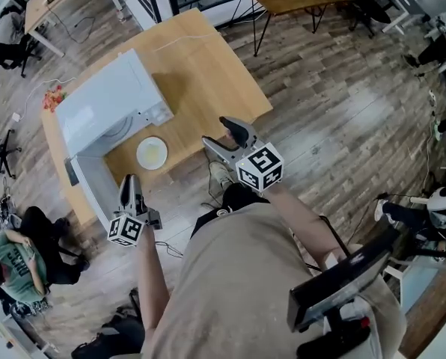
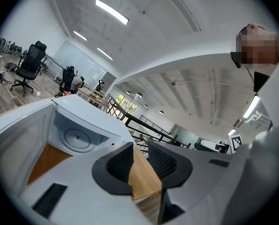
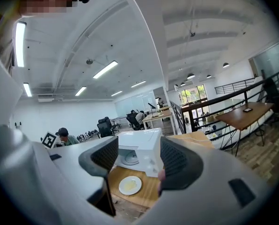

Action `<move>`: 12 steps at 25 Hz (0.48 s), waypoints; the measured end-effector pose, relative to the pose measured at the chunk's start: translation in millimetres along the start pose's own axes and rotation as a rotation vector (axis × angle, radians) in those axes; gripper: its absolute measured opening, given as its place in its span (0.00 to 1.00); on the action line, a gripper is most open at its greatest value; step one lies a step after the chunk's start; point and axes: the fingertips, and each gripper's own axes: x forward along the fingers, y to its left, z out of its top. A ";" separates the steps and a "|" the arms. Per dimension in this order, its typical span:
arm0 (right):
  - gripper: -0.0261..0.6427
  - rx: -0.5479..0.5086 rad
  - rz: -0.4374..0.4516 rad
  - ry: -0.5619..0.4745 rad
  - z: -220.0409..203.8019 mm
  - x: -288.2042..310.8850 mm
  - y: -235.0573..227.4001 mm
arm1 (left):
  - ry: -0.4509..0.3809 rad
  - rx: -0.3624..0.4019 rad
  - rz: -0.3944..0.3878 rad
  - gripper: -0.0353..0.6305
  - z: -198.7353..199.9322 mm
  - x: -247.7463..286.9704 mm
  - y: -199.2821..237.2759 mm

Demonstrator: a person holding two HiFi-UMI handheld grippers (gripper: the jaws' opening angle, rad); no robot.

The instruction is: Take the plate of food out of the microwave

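**Plate out, both tongs empty**

The plate of food [image 1: 152, 153] sits on the tabletop [image 1: 208, 73] just in front of the open microwave [image 1: 107, 103], near the edge facing me. My left tongs [image 1: 131, 179] stand only slightly apart with nothing between them. My right tongs [image 1: 215, 131] are spread about halfway, also empty. Both hang off the tabletop, clear of the plate. The risk I see is the open microwave door [image 1: 96, 185]: it juts out close to my left tongs, and a careless swing could knock it, jolt the tabletop or nudge the plate off.
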 end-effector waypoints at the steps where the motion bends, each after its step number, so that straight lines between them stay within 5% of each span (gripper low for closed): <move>1: 0.47 0.008 0.000 0.008 -5.6 -3.8 8.1 | 0.004 -0.008 -0.001 0.17 -4.3 -8.2 2.0; 5: 0.36 0.001 0.000 0.052 -28.7 -16.1 39.5 | 0.033 -0.028 -0.008 0.17 -22.5 -39.4 9.2; 12: 0.36 -0.010 0.035 0.071 -47.8 -25.5 84.7 | 0.041 -0.055 -0.035 0.17 -34.1 -72.9 6.7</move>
